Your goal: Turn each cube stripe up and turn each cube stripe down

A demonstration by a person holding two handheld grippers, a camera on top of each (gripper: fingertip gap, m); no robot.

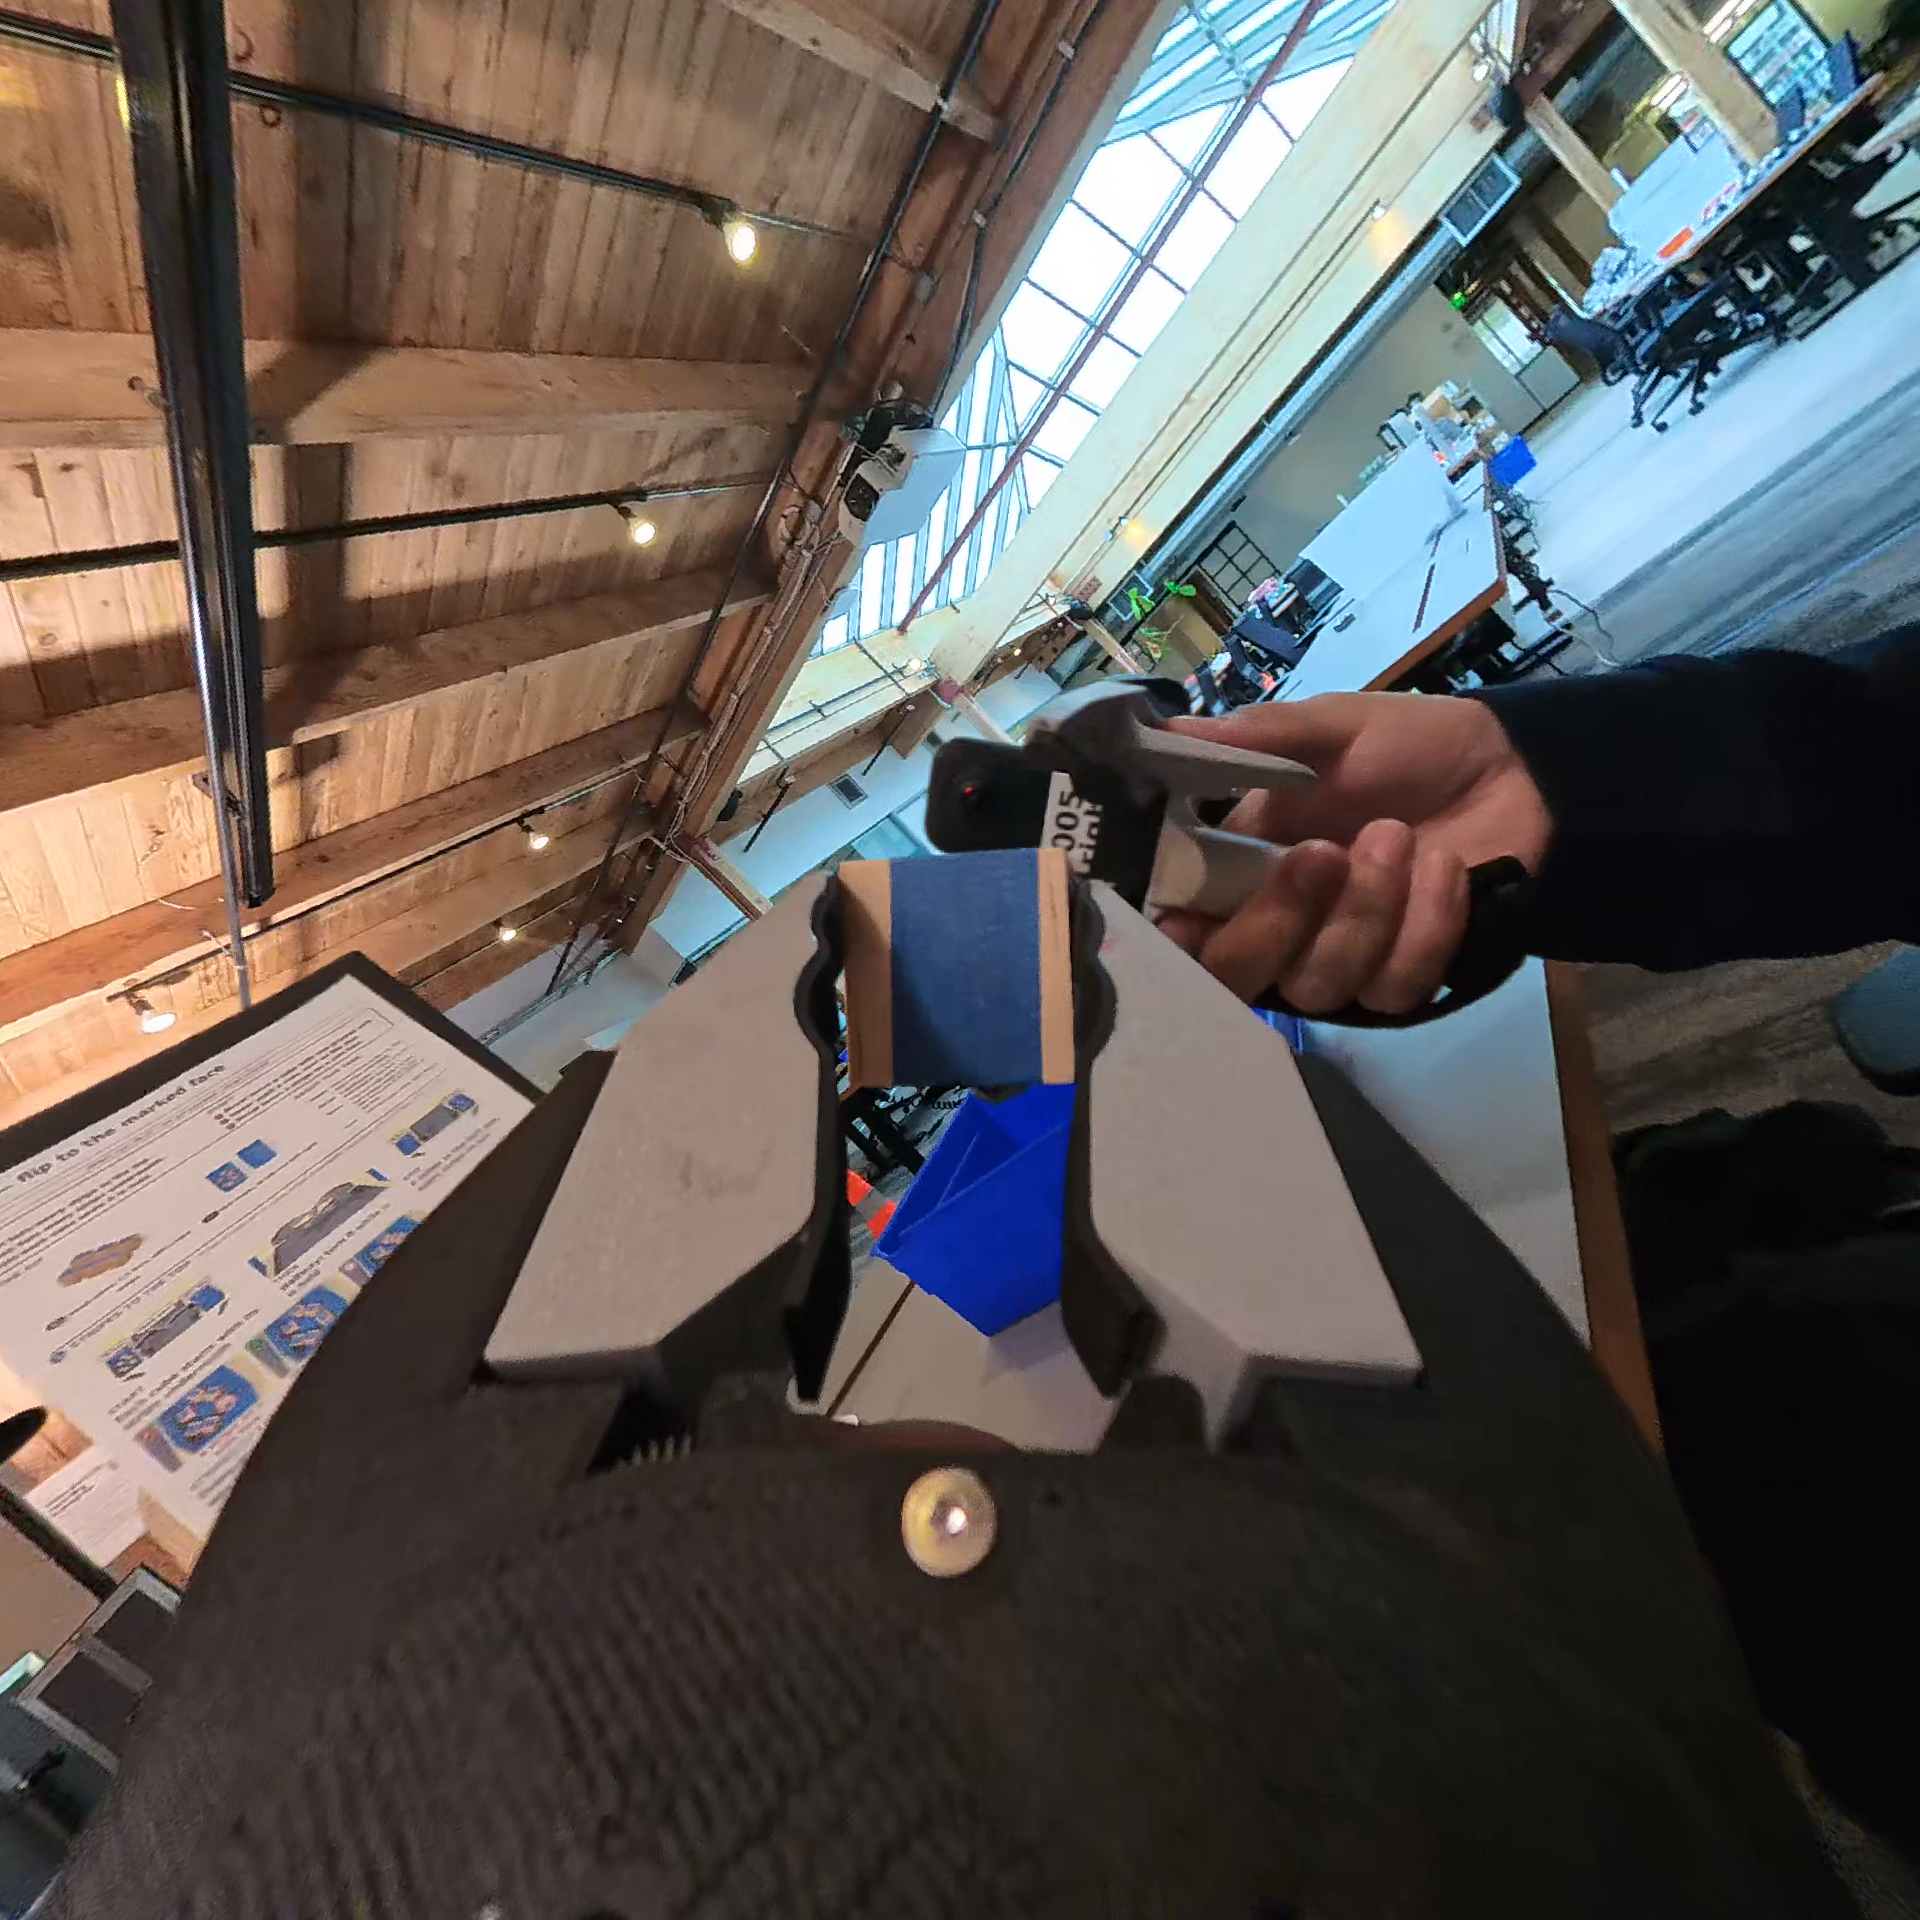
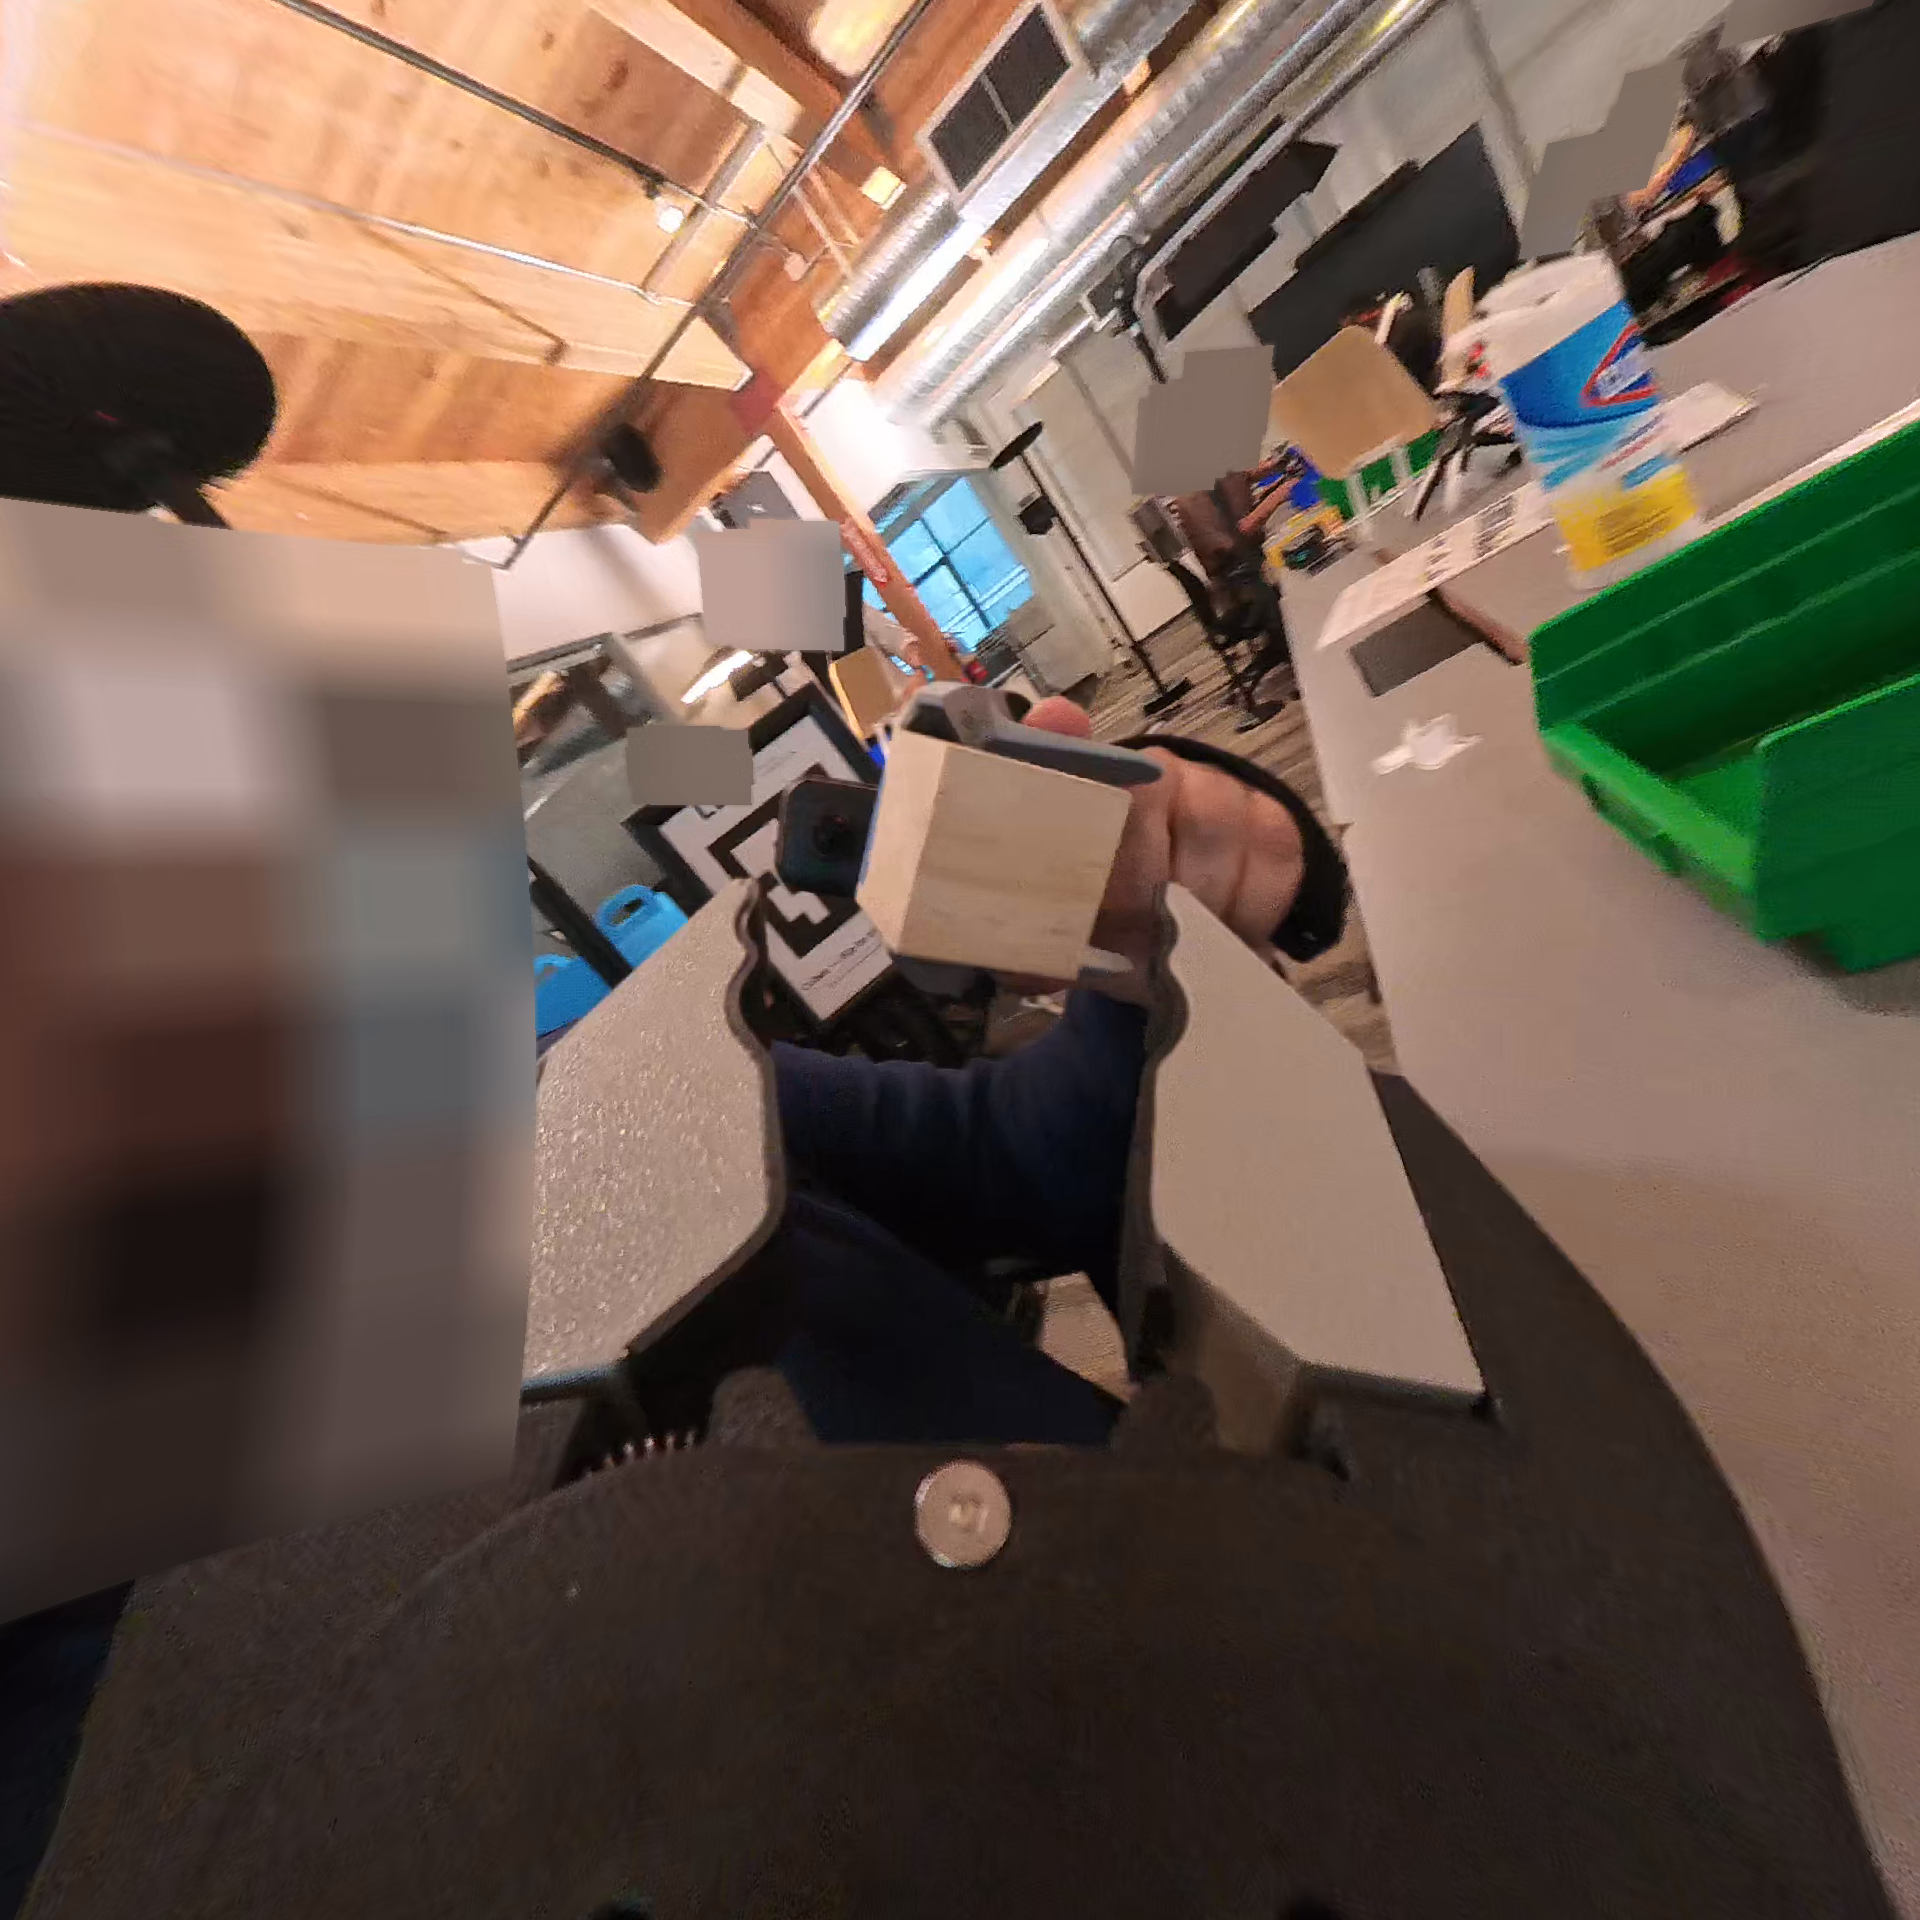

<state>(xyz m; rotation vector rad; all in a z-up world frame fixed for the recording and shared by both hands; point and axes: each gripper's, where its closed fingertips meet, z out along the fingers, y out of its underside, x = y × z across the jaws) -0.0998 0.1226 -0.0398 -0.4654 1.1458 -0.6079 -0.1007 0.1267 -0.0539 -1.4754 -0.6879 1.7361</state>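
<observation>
1. The left gripper (image 1: 961, 977) pinches a wooden cube (image 1: 956, 971) between its fingertips at the centre of the left wrist view, lifted clear of the table and seen against the ceiling.
2. The cube's blue stripe (image 1: 964, 971) faces the camera and runs top to bottom of the frame, with bare wood showing along either side; a cube has no long axis of its own.
3. In the right wrist view the same cube (image 2: 992, 868) sits just above centre, its plain wood faces turned to the lens and one corner tilted toward it.
4. The right gripper (image 2: 956, 987) is spread wide with nothing between its fingers, its tips just below the cube.
5. A hand (image 1: 1371, 842) with a dark sleeve holds that gripper at right of centre in the left wrist view, partly hidden behind the cube and the left gripper.
6. A blue bin (image 1: 987, 1216) shows only between the left gripper's fingers, its edges cut off.
7. The right wrist view is motion-blurred.
8. A grey table (image 2: 1558, 1039) carries a green bin (image 2: 1766, 790) at right and a blue-and-white canister (image 2: 1579, 416).
9. An instruction sheet (image 1: 208, 1195) stands at lower left under a timber ceiling (image 1: 468, 416) with spotlights and a skylight.
</observation>
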